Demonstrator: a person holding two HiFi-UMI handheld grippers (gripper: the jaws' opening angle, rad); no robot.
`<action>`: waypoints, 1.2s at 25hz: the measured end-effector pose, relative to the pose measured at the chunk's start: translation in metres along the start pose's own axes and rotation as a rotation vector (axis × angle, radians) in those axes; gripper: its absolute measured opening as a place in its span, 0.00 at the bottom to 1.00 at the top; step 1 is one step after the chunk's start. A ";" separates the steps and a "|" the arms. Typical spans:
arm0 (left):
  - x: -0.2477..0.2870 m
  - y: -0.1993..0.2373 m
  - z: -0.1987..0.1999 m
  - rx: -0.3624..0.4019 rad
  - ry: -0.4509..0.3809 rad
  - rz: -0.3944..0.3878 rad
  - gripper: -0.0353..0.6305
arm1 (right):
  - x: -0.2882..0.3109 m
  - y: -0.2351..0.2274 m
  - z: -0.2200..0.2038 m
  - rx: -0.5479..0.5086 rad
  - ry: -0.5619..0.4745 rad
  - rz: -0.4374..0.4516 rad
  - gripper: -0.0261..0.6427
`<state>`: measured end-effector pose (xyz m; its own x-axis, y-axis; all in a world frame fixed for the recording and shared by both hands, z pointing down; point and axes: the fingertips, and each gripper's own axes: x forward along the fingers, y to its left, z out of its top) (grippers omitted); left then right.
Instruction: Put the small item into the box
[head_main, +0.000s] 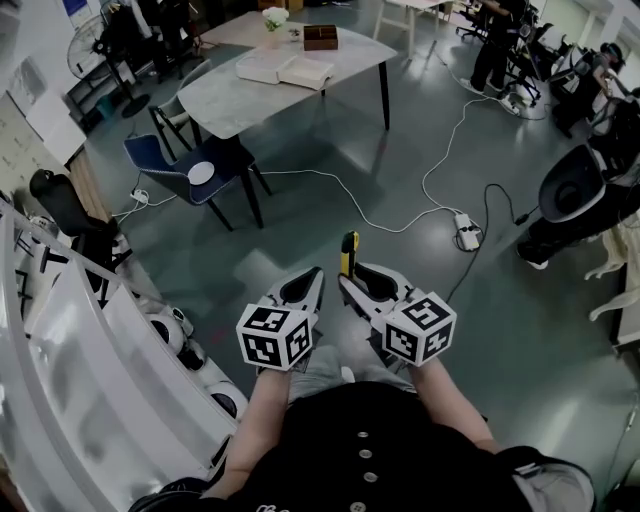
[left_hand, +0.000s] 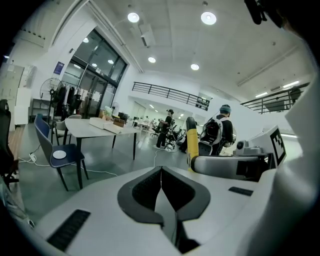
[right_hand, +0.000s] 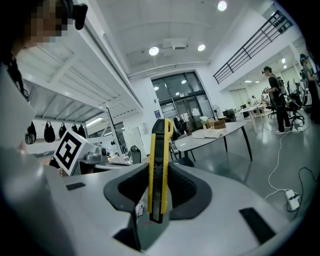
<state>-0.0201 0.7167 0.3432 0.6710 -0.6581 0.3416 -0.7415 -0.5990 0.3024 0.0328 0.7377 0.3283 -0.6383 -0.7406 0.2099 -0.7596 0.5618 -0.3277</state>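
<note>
A yellow and black utility knife (right_hand: 159, 170) stands upright between the pads of my right gripper (right_hand: 160, 192), which is shut on it. In the head view the knife (head_main: 349, 252) sticks up above the right gripper (head_main: 347, 282); it also shows in the left gripper view (left_hand: 191, 142). My left gripper (head_main: 313, 276) is close beside it on the left, its jaws (left_hand: 161, 172) shut with nothing in them. A small brown box (head_main: 321, 37) sits on the far grey table (head_main: 225, 100), well ahead of both grippers.
A blue chair (head_main: 175, 160) with a white disc (head_main: 201, 172) stands by the table's near corner. White cables and a power strip (head_main: 467, 232) lie on the floor ahead. A white rack (head_main: 70, 360) runs along the left; dark office chairs (head_main: 570, 195) stand at the right.
</note>
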 end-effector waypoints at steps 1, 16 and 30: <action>0.002 -0.002 -0.003 -0.003 0.008 0.002 0.08 | -0.002 -0.003 -0.002 0.004 0.002 -0.001 0.22; 0.078 0.054 0.034 0.008 0.012 -0.020 0.08 | 0.057 -0.075 0.020 0.021 -0.007 -0.034 0.22; 0.183 0.177 0.135 0.034 -0.028 -0.065 0.08 | 0.209 -0.159 0.098 -0.030 -0.027 -0.067 0.22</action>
<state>-0.0277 0.4286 0.3392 0.7179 -0.6296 0.2969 -0.6960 -0.6557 0.2925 0.0326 0.4571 0.3339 -0.5828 -0.7863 0.2049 -0.8039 0.5212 -0.2864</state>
